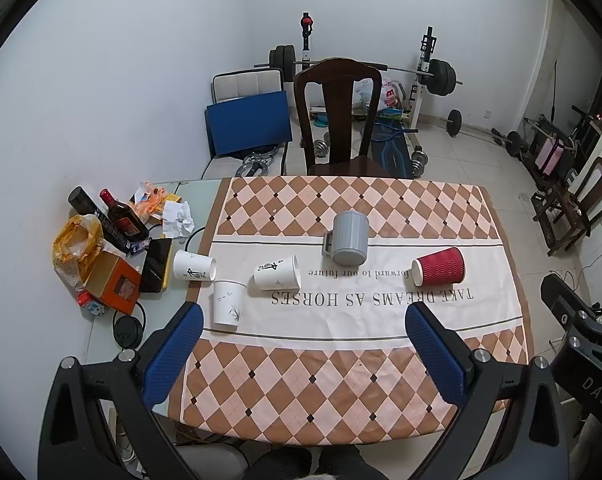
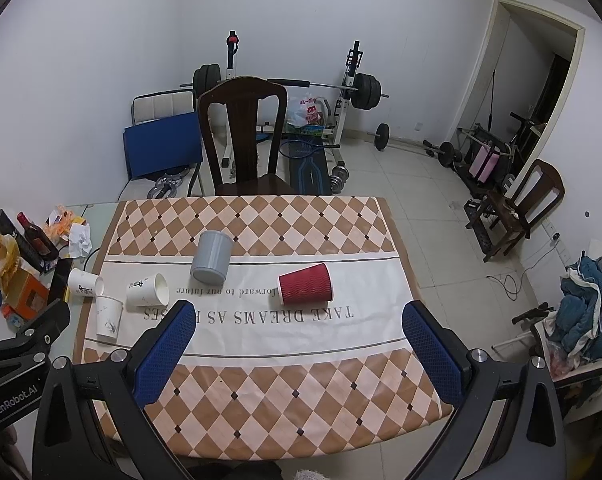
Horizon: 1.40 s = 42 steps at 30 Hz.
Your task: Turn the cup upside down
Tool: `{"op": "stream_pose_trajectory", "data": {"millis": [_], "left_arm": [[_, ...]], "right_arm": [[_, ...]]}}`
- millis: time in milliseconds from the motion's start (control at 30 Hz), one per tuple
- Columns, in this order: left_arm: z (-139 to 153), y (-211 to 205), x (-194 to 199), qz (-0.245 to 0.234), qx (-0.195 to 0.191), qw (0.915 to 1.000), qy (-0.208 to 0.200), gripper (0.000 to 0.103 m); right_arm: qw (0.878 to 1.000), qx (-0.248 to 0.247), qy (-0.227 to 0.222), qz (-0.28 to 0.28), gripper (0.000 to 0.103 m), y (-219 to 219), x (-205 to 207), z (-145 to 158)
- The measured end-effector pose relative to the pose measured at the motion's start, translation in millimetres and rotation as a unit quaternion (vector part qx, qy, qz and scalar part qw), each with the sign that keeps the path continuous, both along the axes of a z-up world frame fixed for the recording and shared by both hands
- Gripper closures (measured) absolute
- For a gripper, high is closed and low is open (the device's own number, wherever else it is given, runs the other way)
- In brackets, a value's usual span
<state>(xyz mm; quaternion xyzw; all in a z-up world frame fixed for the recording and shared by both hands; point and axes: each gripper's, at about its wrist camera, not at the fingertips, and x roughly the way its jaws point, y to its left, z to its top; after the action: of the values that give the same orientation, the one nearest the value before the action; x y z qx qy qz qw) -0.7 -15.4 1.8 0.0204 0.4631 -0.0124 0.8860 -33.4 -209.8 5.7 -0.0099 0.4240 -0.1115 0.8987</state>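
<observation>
Several cups sit on the checked tablecloth (image 1: 341, 380). A grey ribbed mug (image 1: 347, 238) (image 2: 212, 257) stands upside down in the middle. A red paper cup (image 1: 439, 266) (image 2: 305, 284) lies on its side at the right. One white paper cup (image 1: 277, 273) (image 2: 149, 290) lies on its side, another white cup (image 1: 194, 266) (image 2: 85, 283) lies on its side at the left, and a third white cup (image 1: 228, 304) (image 2: 109, 317) stands upside down. My left gripper (image 1: 303, 316) and right gripper (image 2: 301, 312) are open and empty, held above the near table edge.
Bottles (image 1: 121, 216), an orange box (image 1: 113, 286), a phone (image 1: 155, 266), bags and crumpled paper crowd the table's left end. A dark wooden chair (image 1: 337, 116) stands behind the table. Weights and a barbell rack (image 1: 425, 68) stand by the far wall.
</observation>
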Motion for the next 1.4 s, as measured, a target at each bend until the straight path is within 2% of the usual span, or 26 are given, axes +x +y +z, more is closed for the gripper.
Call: {"op": "stream_pose_trajectory", "data": {"millis": [1133,1300,1400], "left_arm": [[4.6,4.1,0.4,0.002,0.002,1.0000,0.000,0.000],[-9.1,-12.0,23.6,0.003,0.016,0.9998,0.011,0.000],[-32.6,-14.7,62.0,0.007,0.034,0.9988,0.034,0.000]], "right_arm": [[1.000,0.001,0.003,0.000,0.000,-2.7,3.8,-1.9],[1.000,0.009,0.017,-0.009,0.000,-14.4,23.1,-16.2],[0.999,0.012,0.045,-0.014,0.000,-16.4,54.7,-44.6]]}}
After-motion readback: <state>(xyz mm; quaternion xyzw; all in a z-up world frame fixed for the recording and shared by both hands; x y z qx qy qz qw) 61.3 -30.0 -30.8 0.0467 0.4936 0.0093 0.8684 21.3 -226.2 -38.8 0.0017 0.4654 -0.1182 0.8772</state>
